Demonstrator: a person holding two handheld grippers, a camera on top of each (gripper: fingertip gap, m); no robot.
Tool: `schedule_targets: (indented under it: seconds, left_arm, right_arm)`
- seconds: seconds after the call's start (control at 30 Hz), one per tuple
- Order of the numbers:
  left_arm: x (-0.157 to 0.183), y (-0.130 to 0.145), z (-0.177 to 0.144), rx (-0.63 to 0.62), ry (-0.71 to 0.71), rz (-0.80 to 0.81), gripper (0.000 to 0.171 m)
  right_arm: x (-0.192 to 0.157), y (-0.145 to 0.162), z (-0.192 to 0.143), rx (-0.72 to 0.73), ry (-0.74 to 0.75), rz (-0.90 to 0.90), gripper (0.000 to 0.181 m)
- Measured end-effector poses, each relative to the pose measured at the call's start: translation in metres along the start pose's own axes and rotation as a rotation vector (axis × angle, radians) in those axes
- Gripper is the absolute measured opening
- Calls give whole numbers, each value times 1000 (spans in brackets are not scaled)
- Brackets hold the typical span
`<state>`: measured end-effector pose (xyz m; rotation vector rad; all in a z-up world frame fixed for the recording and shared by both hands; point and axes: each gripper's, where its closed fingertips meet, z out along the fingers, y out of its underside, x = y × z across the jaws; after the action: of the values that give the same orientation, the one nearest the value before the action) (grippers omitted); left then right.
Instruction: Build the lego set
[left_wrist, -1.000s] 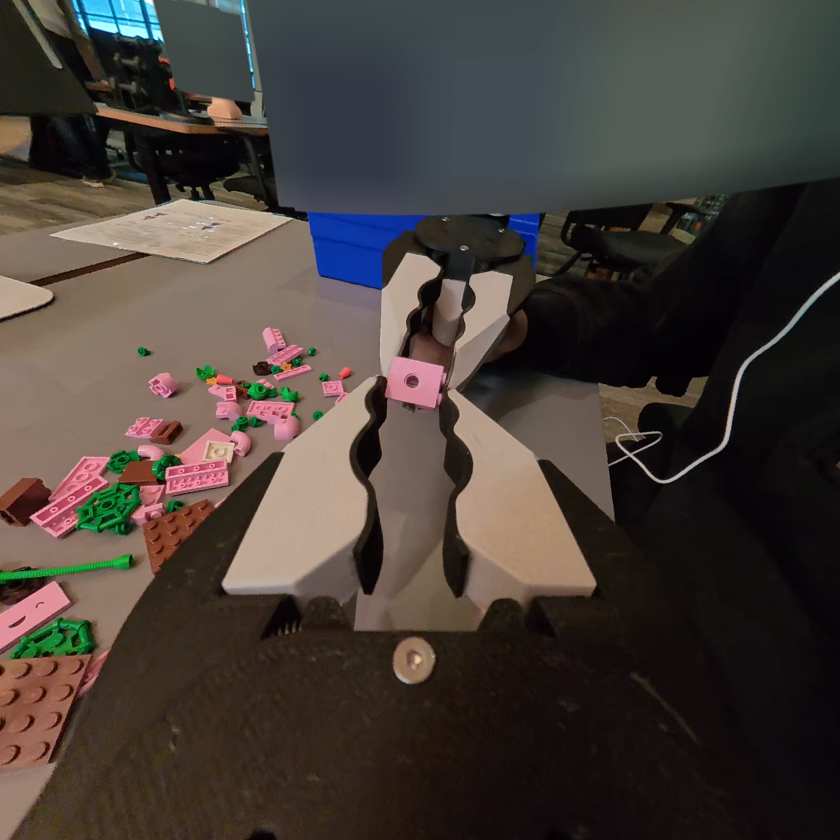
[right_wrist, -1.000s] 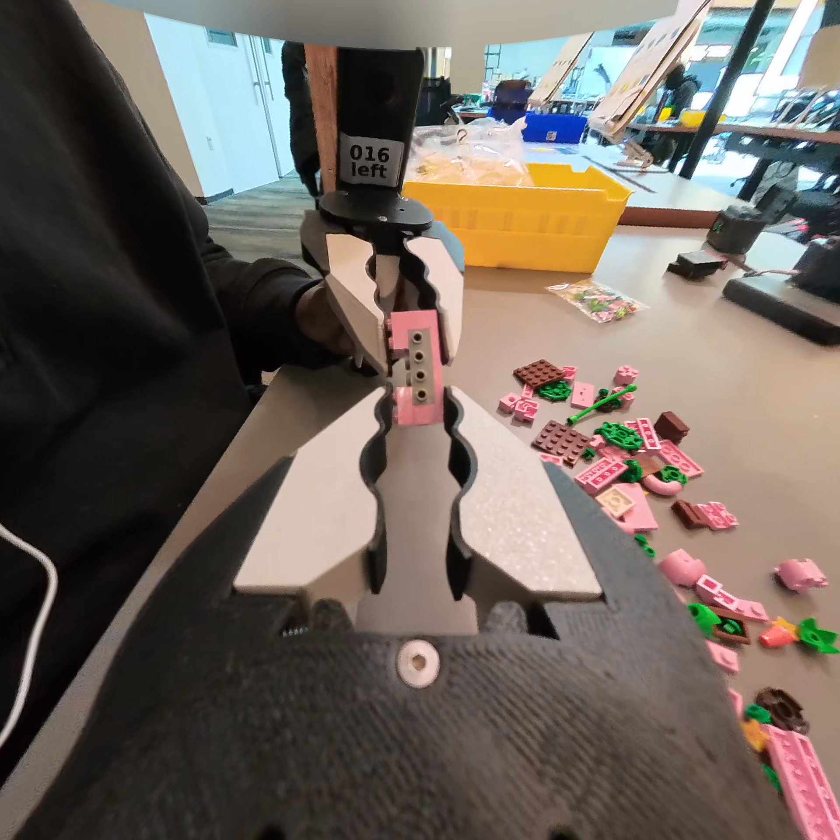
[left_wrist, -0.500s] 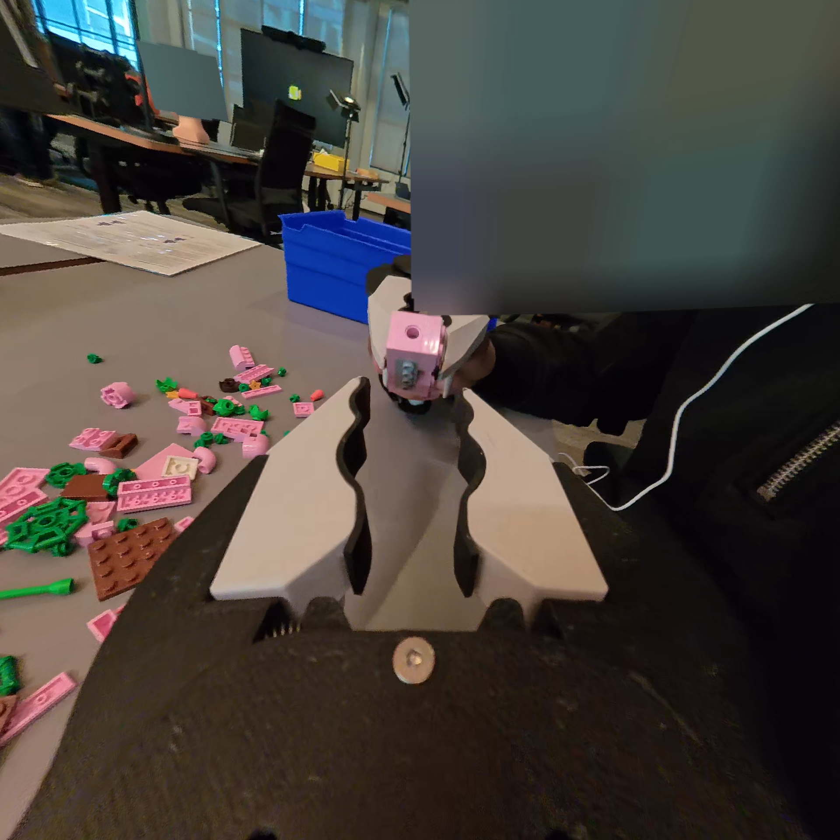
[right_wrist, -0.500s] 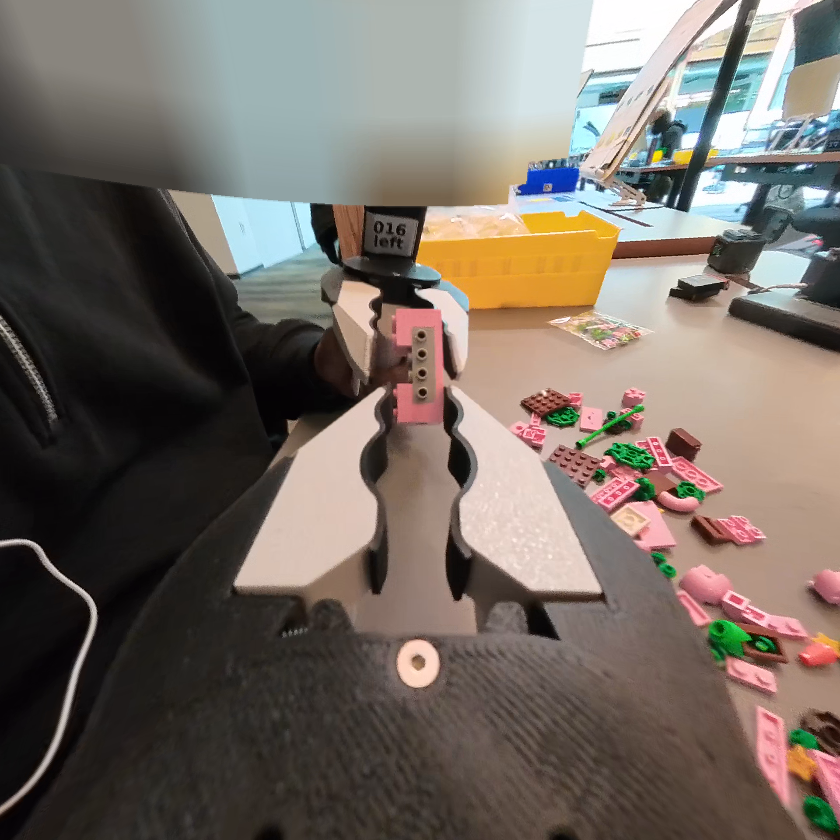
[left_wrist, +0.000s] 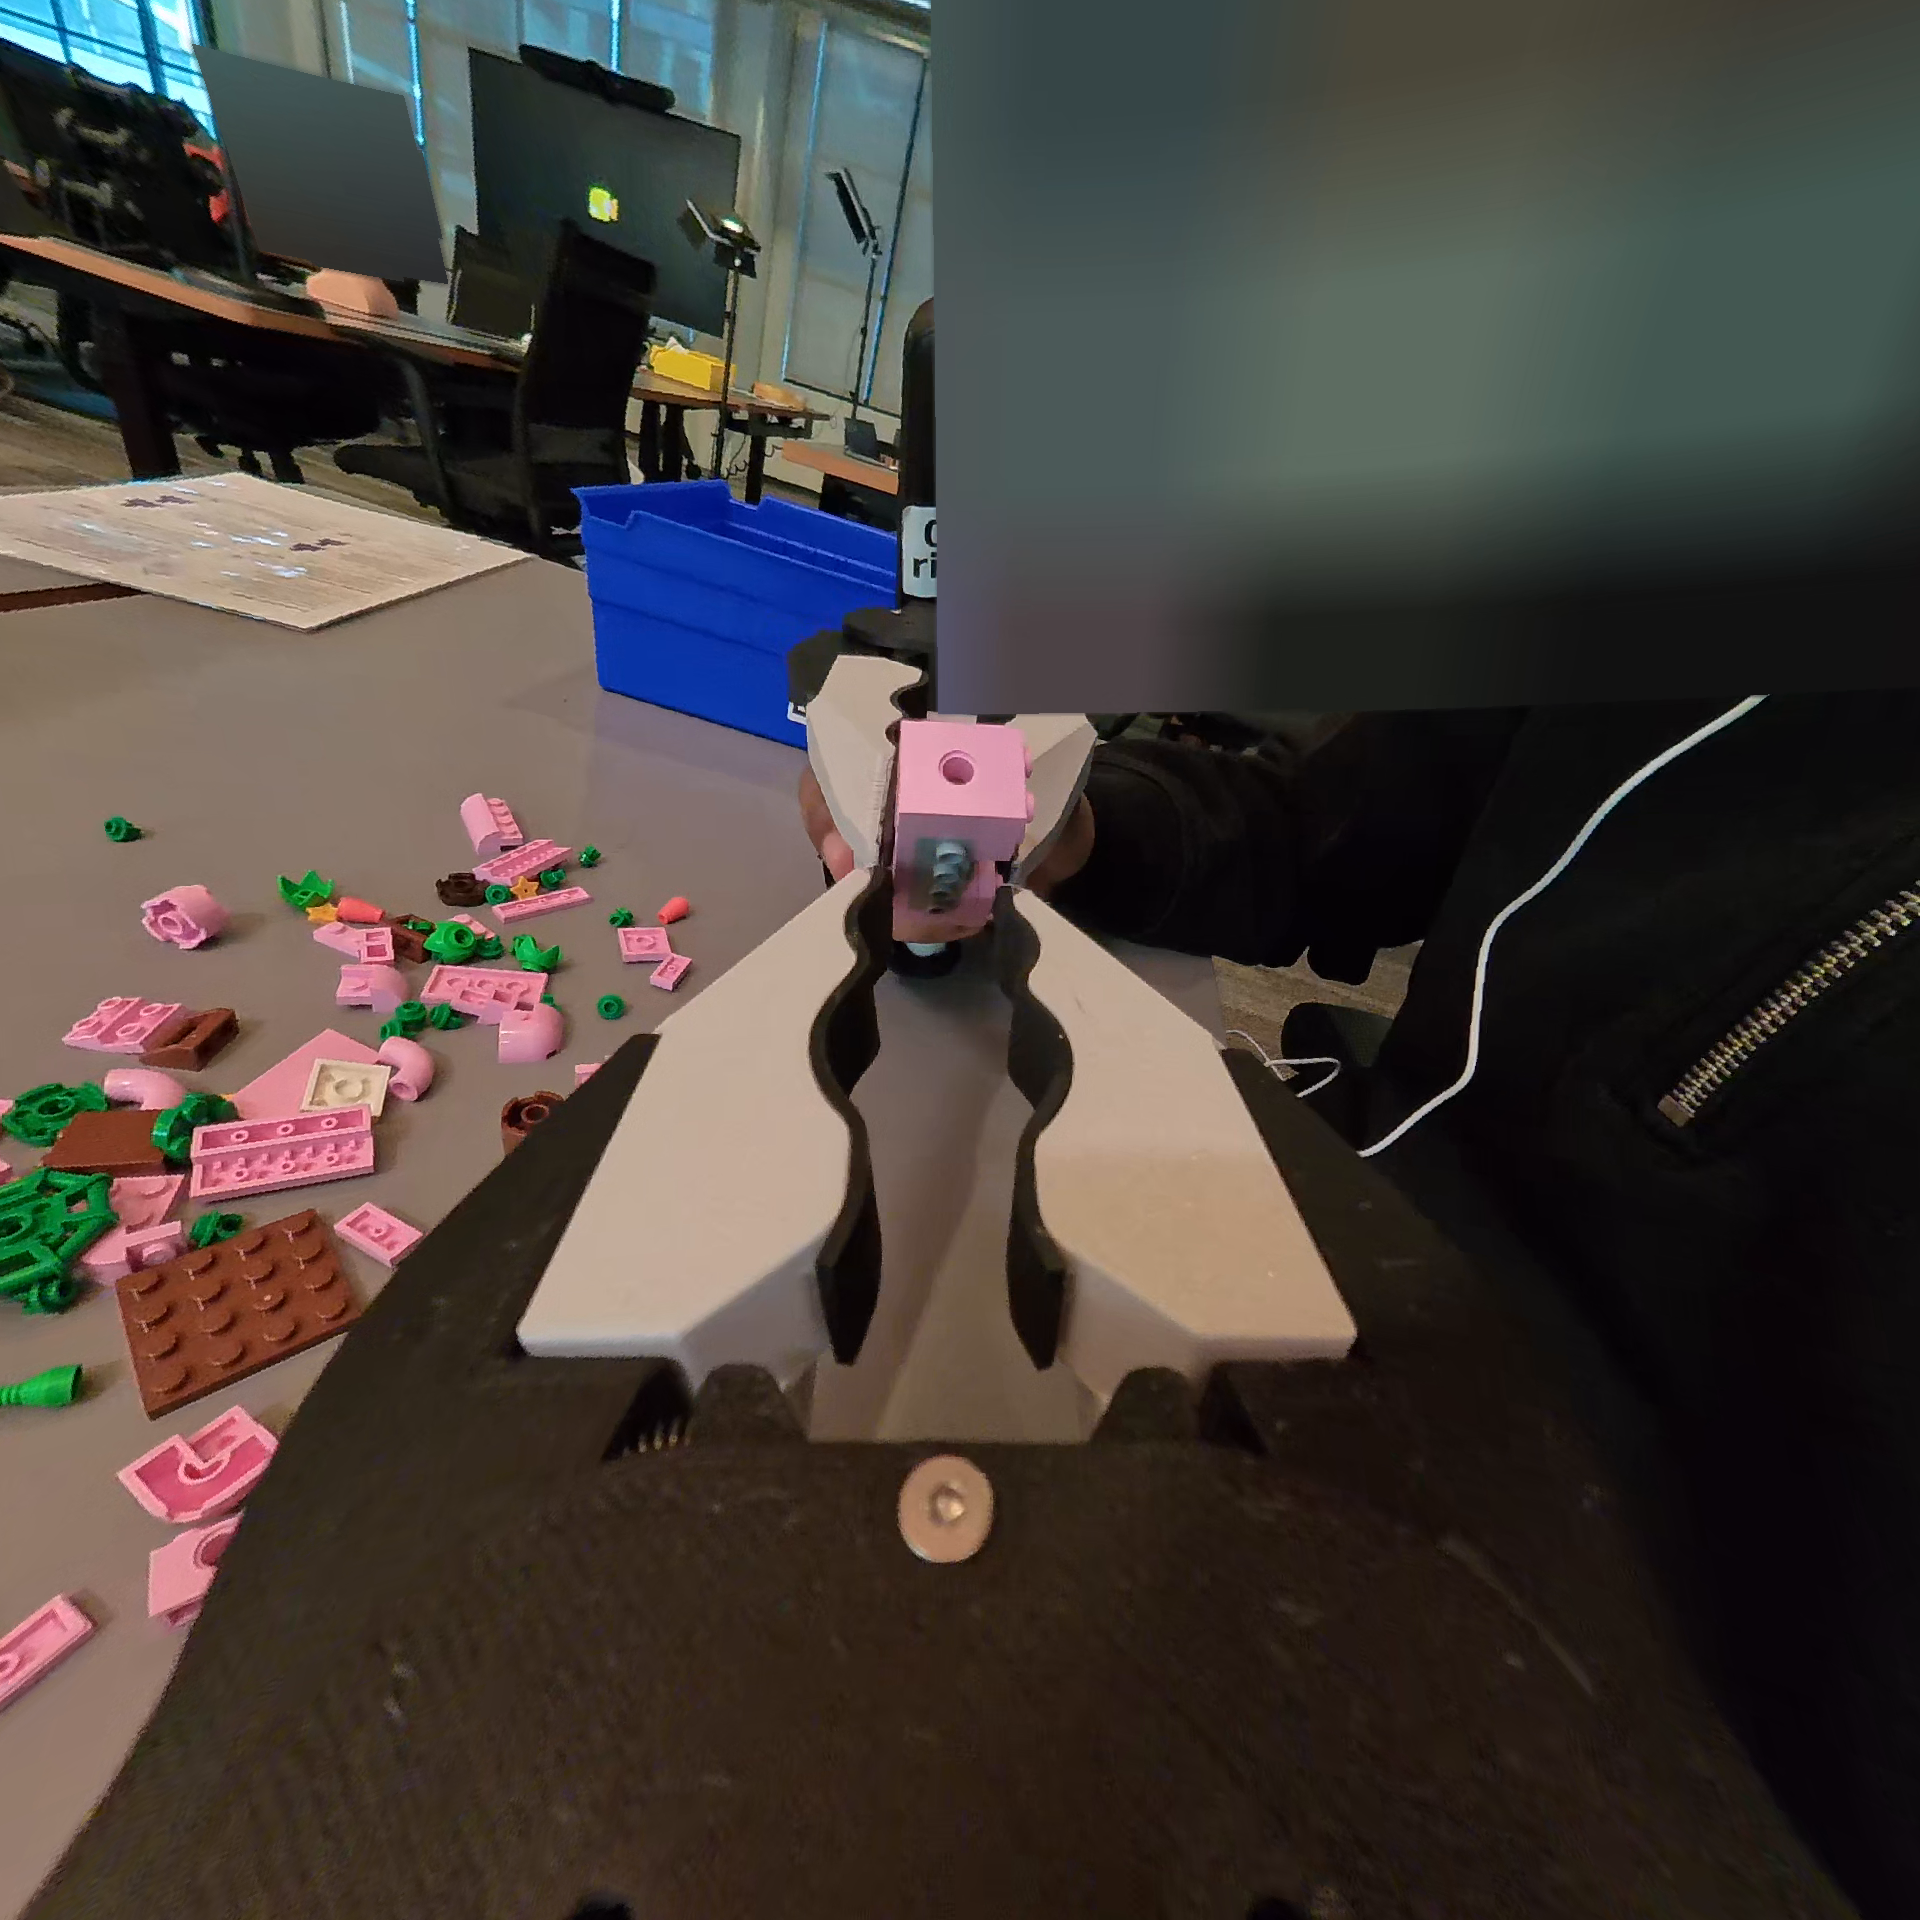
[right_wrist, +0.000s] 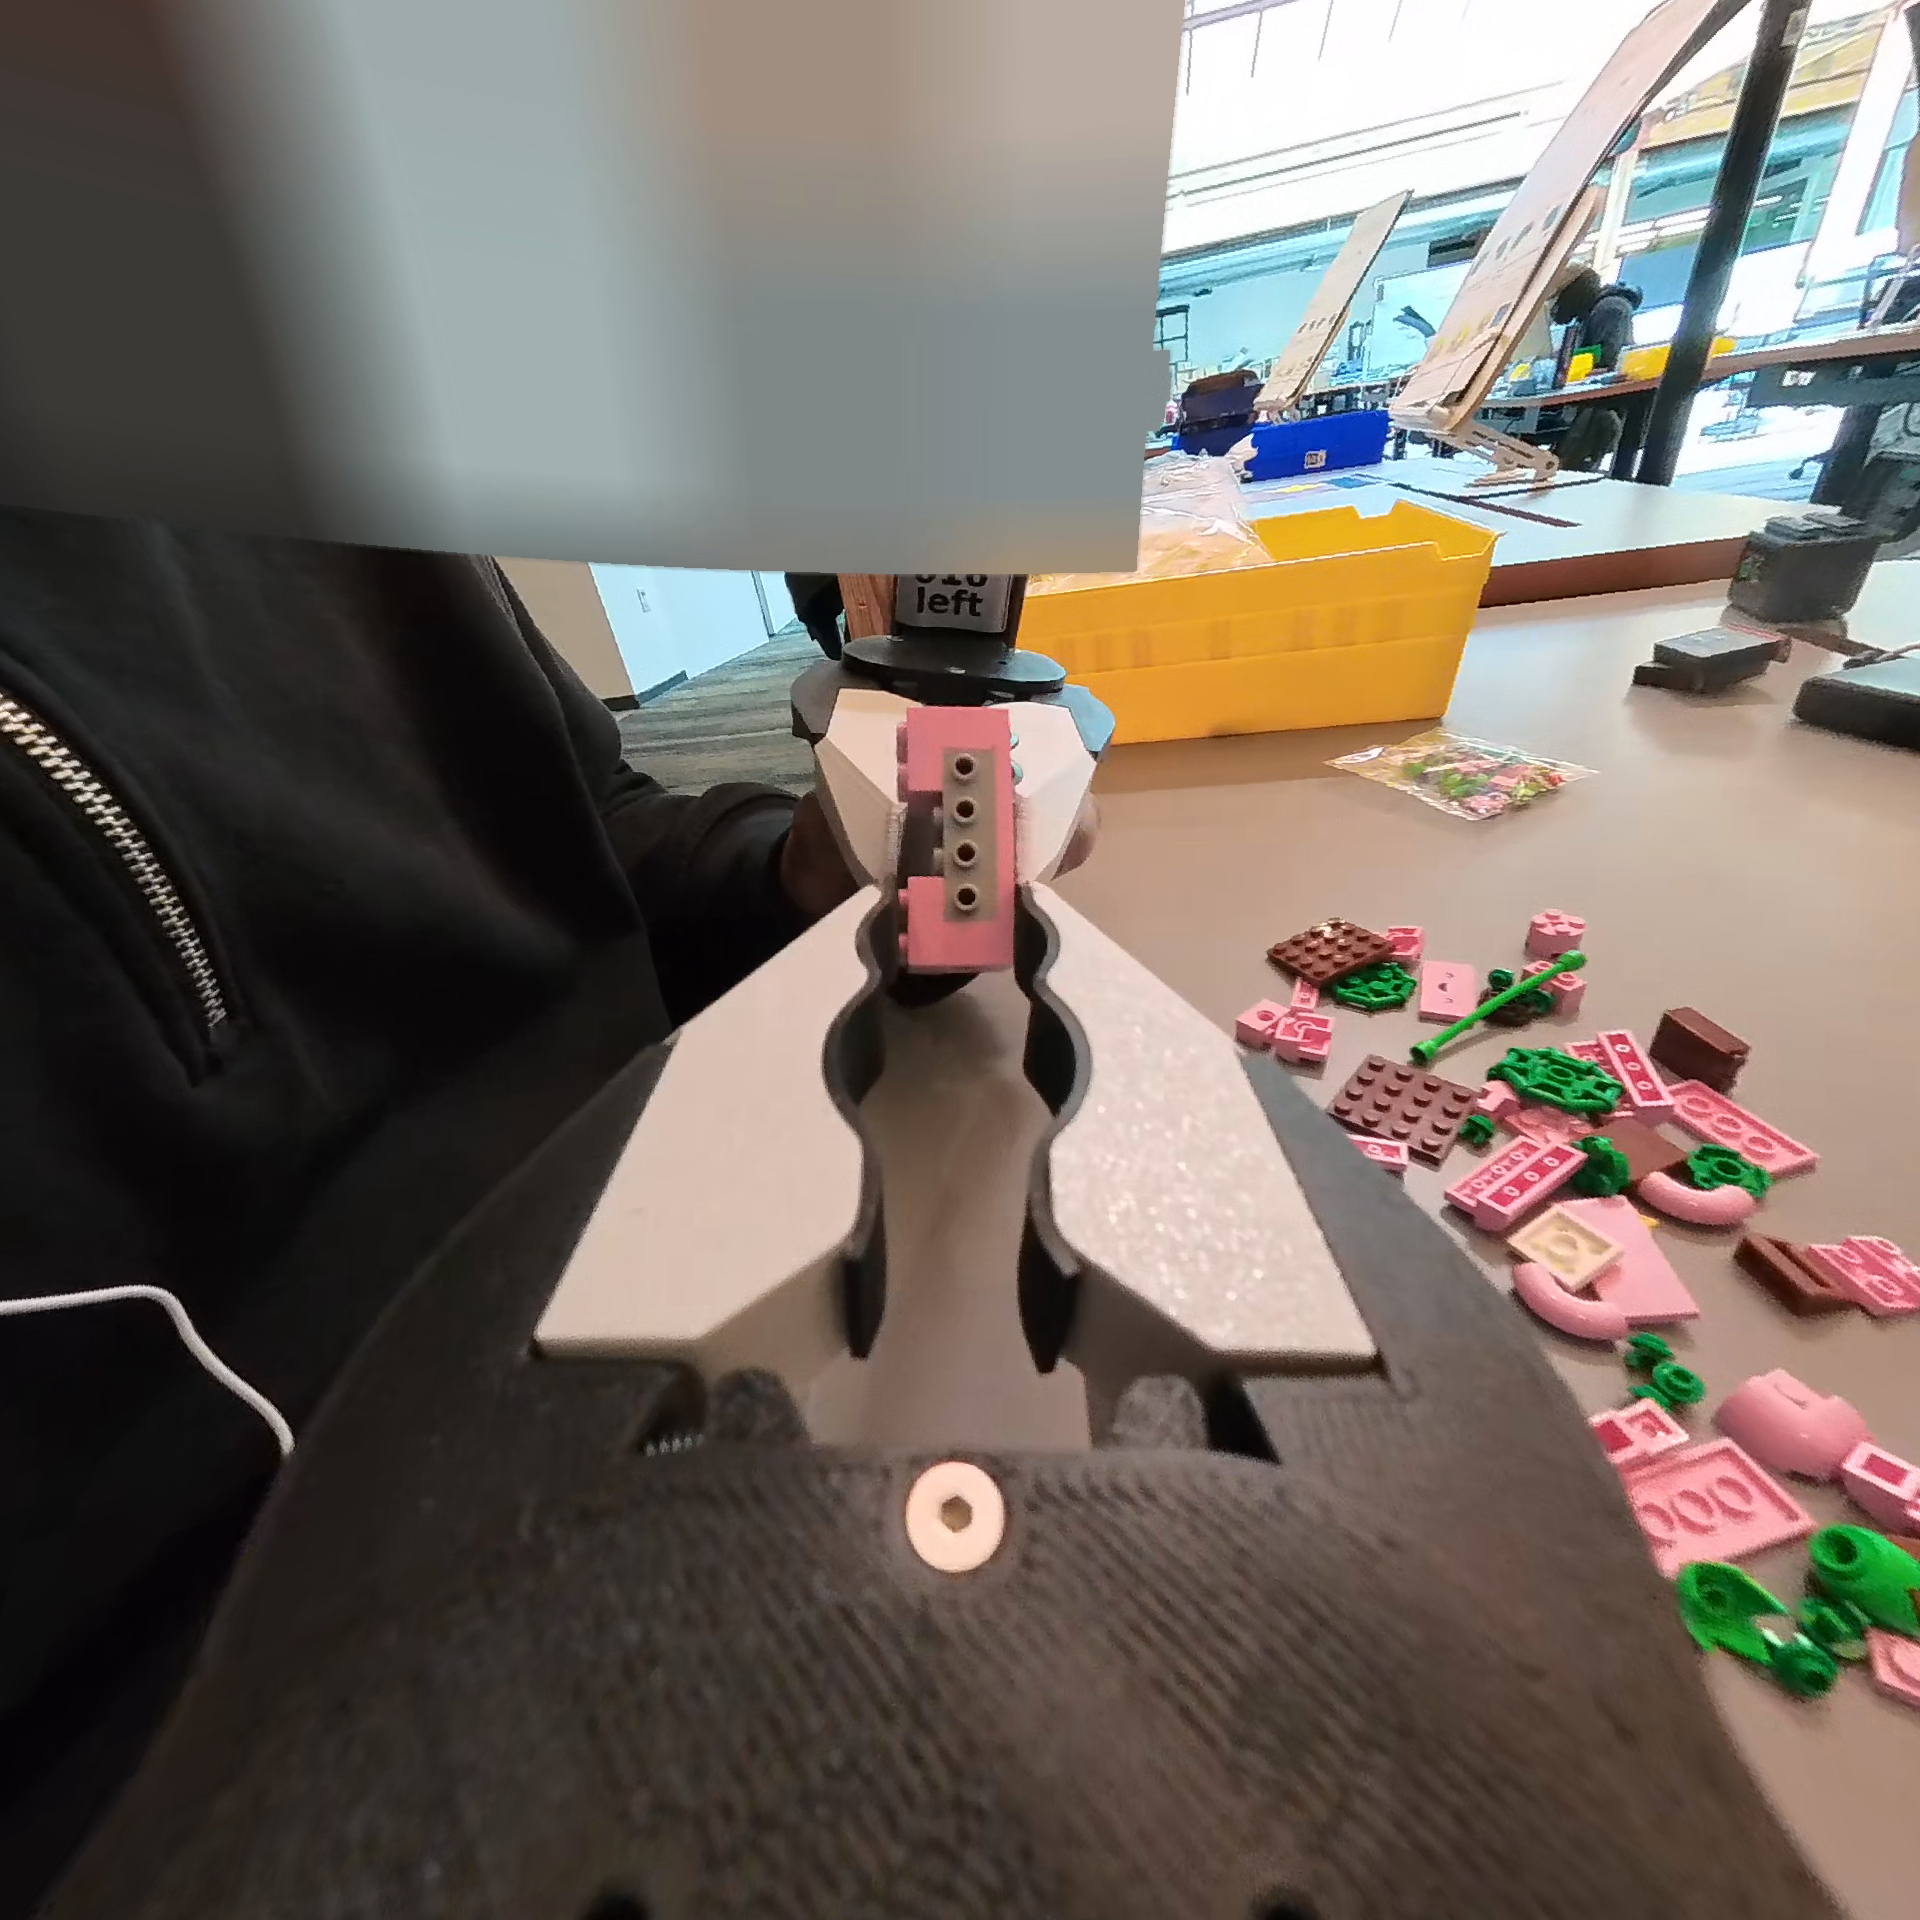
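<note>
A small pink lego assembly (left_wrist: 961, 800) with a grey studded strip (right_wrist: 964, 831) on one face is held in the air between both grippers, which face each other tip to tip. My left gripper (left_wrist: 940, 914) is shut on one end of it. My right gripper (right_wrist: 951, 940) is shut on the other end. The right gripper's fingers (left_wrist: 844, 774) flank the block in the left wrist view, and the left gripper's fingers (right_wrist: 862, 790) flank it in the right wrist view. A hand shows behind each far gripper.
Loose pink, brown and green pieces lie on the grey table (left_wrist: 364, 748), among them a brown plate (left_wrist: 234, 1309) and a green rod (right_wrist: 1496, 1003). A blue bin (left_wrist: 727, 613), a paper sheet (left_wrist: 239, 545), a yellow bin (right_wrist: 1247, 644) and a parts bag (right_wrist: 1460, 769) stand farther off. The person's black jacket (right_wrist: 312, 935) is close by.
Both grippers have risen and tilted up with the pink assembly still held between them. The table and its loose pieces now sit lower in both views.
</note>
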<state>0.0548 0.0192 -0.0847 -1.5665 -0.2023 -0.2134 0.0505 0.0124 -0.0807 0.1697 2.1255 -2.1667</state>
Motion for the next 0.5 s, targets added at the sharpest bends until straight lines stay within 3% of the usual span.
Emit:
schedule_targets:
  seconds: [0.5]
  left_arm:
    - [1, 3, -1, -43, -18, 22, 16]
  right_arm:
    - [-1, 2, 2, -6, -14, 14, 20]
